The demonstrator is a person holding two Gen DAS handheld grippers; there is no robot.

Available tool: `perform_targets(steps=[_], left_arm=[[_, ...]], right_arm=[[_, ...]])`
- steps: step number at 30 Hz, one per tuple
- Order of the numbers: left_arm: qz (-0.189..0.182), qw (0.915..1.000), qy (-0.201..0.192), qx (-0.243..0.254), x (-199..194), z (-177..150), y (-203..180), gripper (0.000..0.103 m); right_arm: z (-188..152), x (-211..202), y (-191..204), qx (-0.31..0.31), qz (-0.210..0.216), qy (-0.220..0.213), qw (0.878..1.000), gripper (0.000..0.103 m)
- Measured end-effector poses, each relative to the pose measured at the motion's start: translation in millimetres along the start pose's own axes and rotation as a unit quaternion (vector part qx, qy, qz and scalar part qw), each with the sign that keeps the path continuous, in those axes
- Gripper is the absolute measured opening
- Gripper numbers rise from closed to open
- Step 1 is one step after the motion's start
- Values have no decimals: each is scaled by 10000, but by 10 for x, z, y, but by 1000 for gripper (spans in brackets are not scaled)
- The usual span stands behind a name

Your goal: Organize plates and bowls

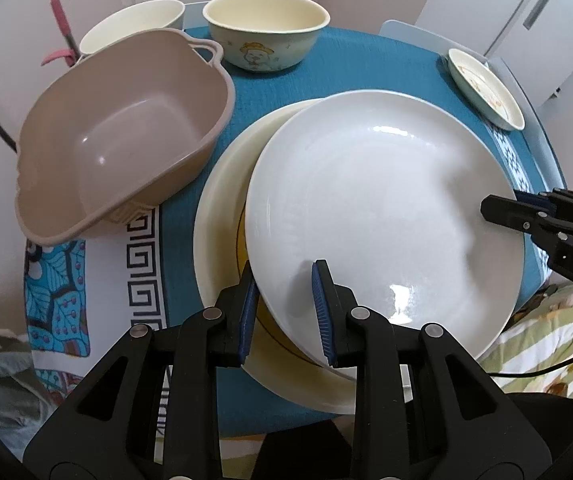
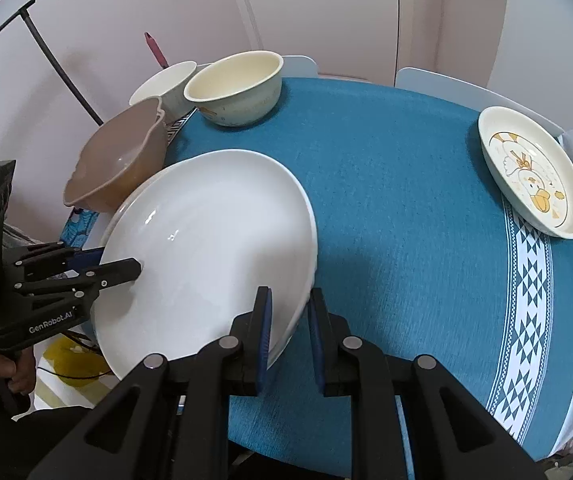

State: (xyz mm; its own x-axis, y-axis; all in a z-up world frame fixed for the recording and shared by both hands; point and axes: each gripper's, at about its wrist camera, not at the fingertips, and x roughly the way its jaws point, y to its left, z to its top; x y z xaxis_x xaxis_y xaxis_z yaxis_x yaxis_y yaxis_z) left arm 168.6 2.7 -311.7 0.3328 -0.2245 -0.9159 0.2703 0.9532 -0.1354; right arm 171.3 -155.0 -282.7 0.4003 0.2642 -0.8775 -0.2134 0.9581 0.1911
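A large white plate [image 1: 382, 208] [image 2: 206, 240] lies tilted over a cream plate [image 1: 222, 208] on the blue tablecloth. My left gripper [image 1: 286, 312] straddles the white plate's near-left rim, one finger under and one over it. My right gripper [image 2: 289, 328] straddles its opposite rim the same way; it also shows in the left wrist view [image 1: 502, 208]. The left gripper shows in the right wrist view [image 2: 122, 268]. A taupe handled bowl [image 1: 122, 136] [image 2: 122, 168], a cream cartoon bowl [image 1: 266, 28] [image 2: 234, 88], a second cream bowl [image 1: 134, 24] [image 2: 166, 80] and a small duck plate [image 1: 486, 88] [image 2: 534, 172] stand around.
The round table [image 2: 406, 200] has a patterned cloth edge [image 1: 142, 264]. A chair back [image 2: 466, 88] stands behind it. A pink-handled tool [image 1: 60, 20] leans at the far left. A door [image 2: 326, 12] and a white cabinet [image 1: 534, 12] are behind.
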Motion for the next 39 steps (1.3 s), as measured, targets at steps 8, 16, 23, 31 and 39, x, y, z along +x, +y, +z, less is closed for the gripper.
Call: perform_targets(steps=[8, 16, 23, 31, 39], left_arm=[[392, 9980, -10, 488, 37, -1, -108, 24], [972, 9901, -83, 1006, 19, -8, -232, 24], [1292, 9839, -94, 1234, -3, -48, -325, 24], [1657, 9749, -166, 1480, -28, -91, -425, 24], [1881, 9702, -230, 1511, -80, -132, -407, 24]], right_arm=[[-6, 17, 57, -109, -227, 48, 9997, 17], [7, 60, 166, -444, -487, 123, 9978, 17], [9, 46, 179, -522, -584, 131, 9968, 17], [17, 51, 186, -541, -589, 143, 9967, 17], [-5, 67, 198, -544, -567, 94, 9969, 17]])
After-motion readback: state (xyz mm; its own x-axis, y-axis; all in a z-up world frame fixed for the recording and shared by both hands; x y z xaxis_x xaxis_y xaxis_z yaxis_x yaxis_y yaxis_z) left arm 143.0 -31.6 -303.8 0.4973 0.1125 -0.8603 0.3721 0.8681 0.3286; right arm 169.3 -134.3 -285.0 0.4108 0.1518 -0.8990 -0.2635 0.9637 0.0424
